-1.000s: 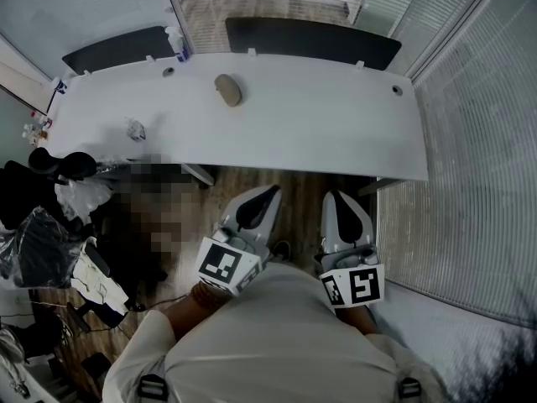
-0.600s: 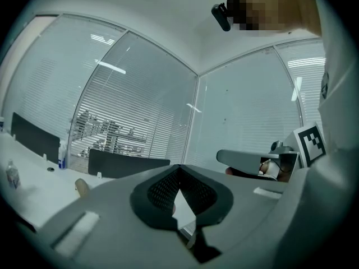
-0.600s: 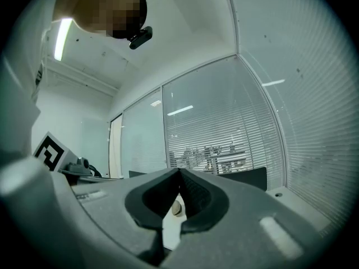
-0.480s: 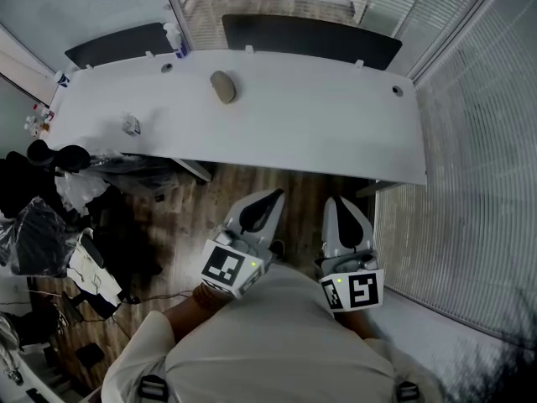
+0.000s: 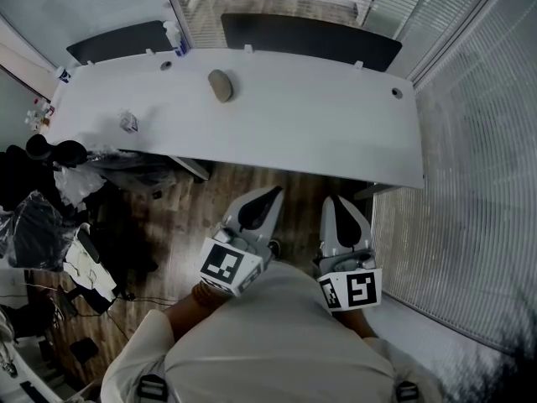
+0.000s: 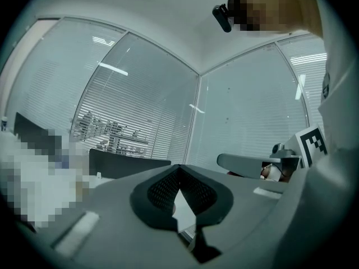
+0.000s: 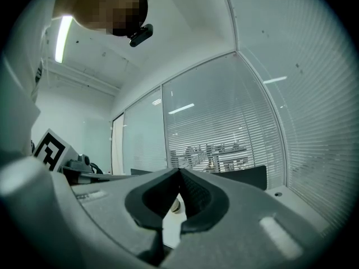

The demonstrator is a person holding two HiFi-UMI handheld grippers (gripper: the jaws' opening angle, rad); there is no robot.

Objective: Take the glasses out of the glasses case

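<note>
The glasses case (image 5: 220,85), a tan oval pouch, lies closed on the far left part of the white desk (image 5: 319,133). No glasses show. Both grippers are held close to the person's body, over the wooden floor and short of the desk's near edge. My left gripper (image 5: 273,191) points toward the desk with its jaws shut and nothing between them. My right gripper (image 5: 333,198) runs alongside it, also shut and empty. In the left gripper view the dark pads (image 6: 162,189) meet at the tip, as do the pads (image 7: 196,198) in the right gripper view.
A small crumpled item (image 5: 128,122) lies at the desk's left end and a bottle (image 5: 174,36) stands at its back edge. Two black panels (image 5: 310,39) stand behind the desk. Bags and clutter (image 5: 42,233) fill the floor at left. Glass walls with blinds (image 5: 470,183) close in the right.
Both grippers stay shut and hold their places before the body. The desk and the case have drifted slightly up and left in the head view.
</note>
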